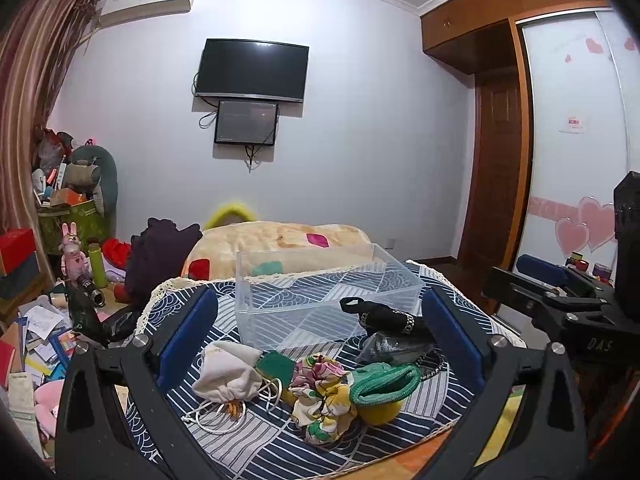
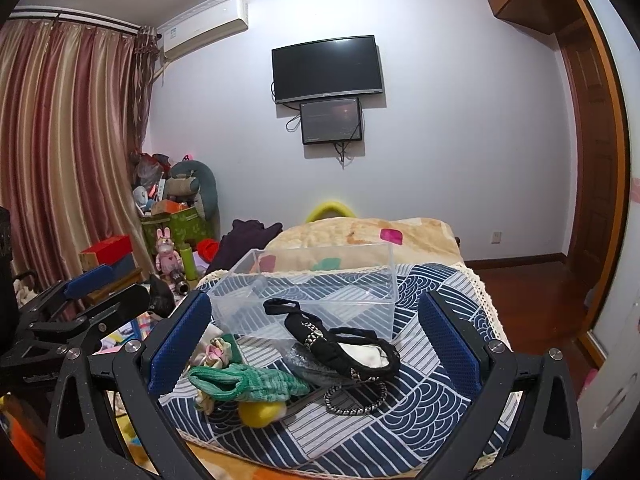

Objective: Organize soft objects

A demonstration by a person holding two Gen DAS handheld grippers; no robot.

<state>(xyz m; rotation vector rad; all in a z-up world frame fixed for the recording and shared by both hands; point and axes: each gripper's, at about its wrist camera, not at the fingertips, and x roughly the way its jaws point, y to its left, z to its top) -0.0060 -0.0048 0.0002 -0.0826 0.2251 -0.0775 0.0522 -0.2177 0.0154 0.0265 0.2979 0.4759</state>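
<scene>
A clear plastic bin (image 1: pixel 328 280) (image 2: pixel 312 280) stands empty on the blue patterned cloth. In front of it lie soft items: a white drawstring pouch (image 1: pixel 230 372), a floral scrunchie (image 1: pixel 320 396) (image 2: pixel 216 354), a green knitted pouch over a yellow ball (image 1: pixel 384 388) (image 2: pixel 244 380), and a black slipper-like piece (image 1: pixel 388 318) (image 2: pixel 344 348) on a grey bag. My left gripper (image 1: pixel 320 344) is open and empty, its fingers either side of the pile. My right gripper (image 2: pixel 316 344) is open and empty, also astride the pile.
The cloth-covered surface (image 1: pixel 280 444) ends in a lace edge (image 2: pixel 486 300). A folded blanket (image 1: pixel 280 240) lies behind the bin. Clutter, boxes and toys (image 1: pixel 72 248) fill the floor at the left. A wardrobe (image 1: pixel 560 120) stands at the right.
</scene>
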